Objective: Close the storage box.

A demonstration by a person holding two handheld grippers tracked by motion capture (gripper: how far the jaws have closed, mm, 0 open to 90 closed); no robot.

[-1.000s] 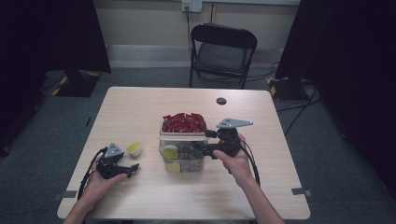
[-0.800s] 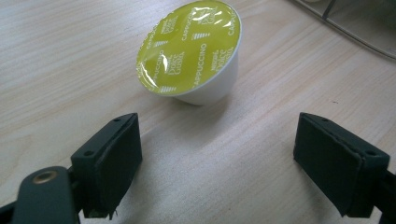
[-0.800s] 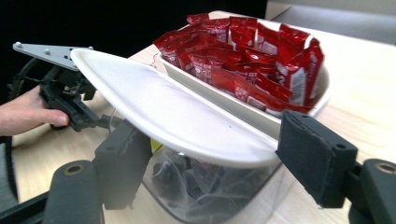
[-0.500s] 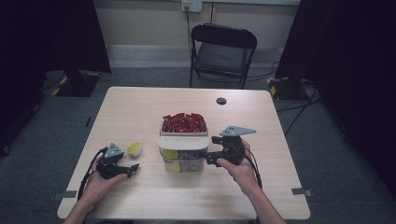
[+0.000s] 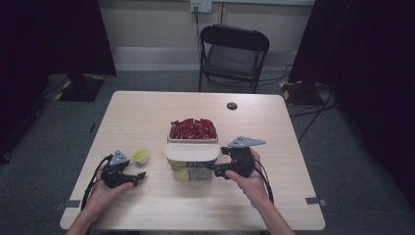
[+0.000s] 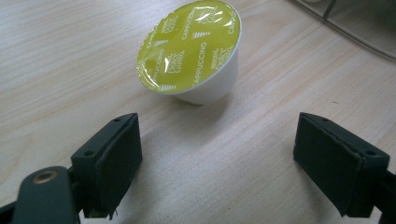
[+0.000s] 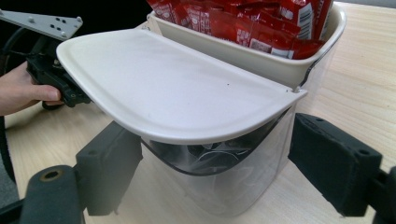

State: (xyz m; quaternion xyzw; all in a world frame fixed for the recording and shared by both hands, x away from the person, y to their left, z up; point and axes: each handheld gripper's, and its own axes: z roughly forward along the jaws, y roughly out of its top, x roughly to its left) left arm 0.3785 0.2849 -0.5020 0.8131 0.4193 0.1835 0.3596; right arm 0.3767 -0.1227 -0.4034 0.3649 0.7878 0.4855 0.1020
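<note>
Pale wooden counter, dispenser at centre. From above, my left tool sits left of the dispenser, near the capsule. Left gripper view: jaws apart, capsule just beyond. Right gripper view: right tool just been opening, jaws flanking the dispenser, not pressing.

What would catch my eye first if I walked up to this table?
Probably the bright red packets heaped in the top of the clear container at the table's middle, with its cream lid in front. Next, the yellow-green coffee capsule lying just ahead of the left gripper, whose jaws stand open.
</note>
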